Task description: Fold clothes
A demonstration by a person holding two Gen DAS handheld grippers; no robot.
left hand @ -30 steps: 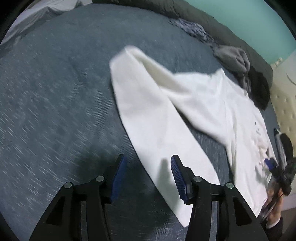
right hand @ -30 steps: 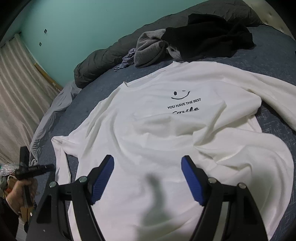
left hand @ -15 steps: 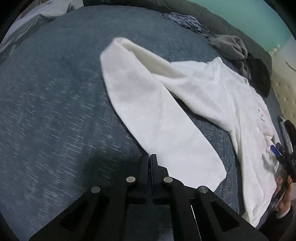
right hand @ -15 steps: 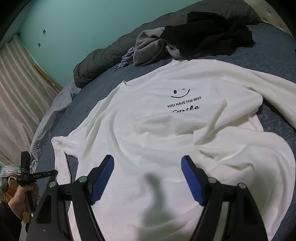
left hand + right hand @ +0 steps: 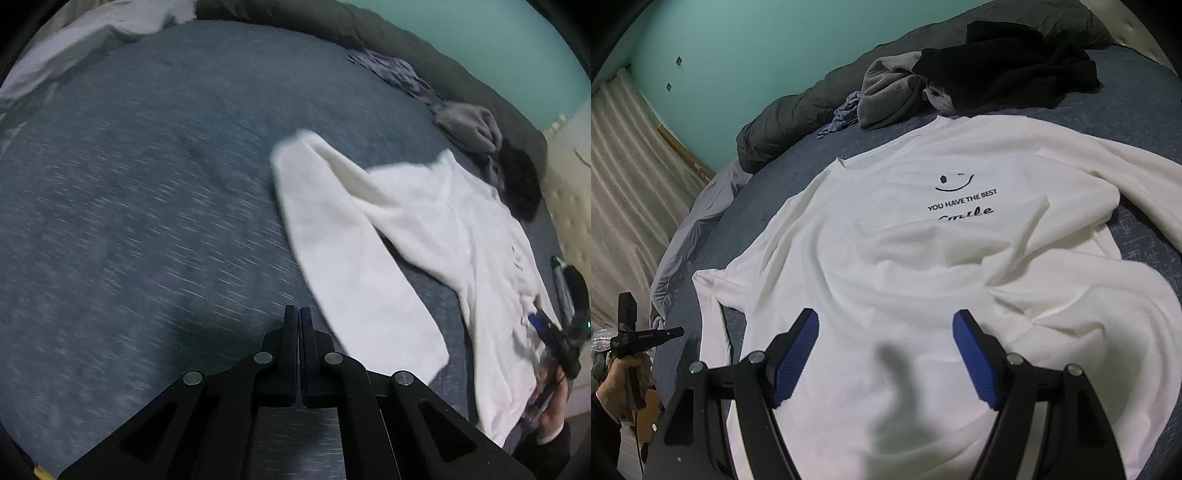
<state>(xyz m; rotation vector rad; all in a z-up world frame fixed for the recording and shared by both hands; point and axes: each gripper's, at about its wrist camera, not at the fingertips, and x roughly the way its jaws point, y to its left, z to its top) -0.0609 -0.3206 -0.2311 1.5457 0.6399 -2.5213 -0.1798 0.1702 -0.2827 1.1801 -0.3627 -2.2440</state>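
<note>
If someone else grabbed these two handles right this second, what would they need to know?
Left gripper: shut, nothing between its fingers, over bare bedding just beside the left sleeve.
Right gripper: open, empty, above the lower front of the white shirt.
The shirt lies face up on the bed, print showing, body wrinkled, both sleeves spread outward.
Done: shirt laid out; no fold visible.
Left: smooth it, fold the sleeves in, then the body. A gray garment and a black garment wait unfolded by the far edge.
</note>
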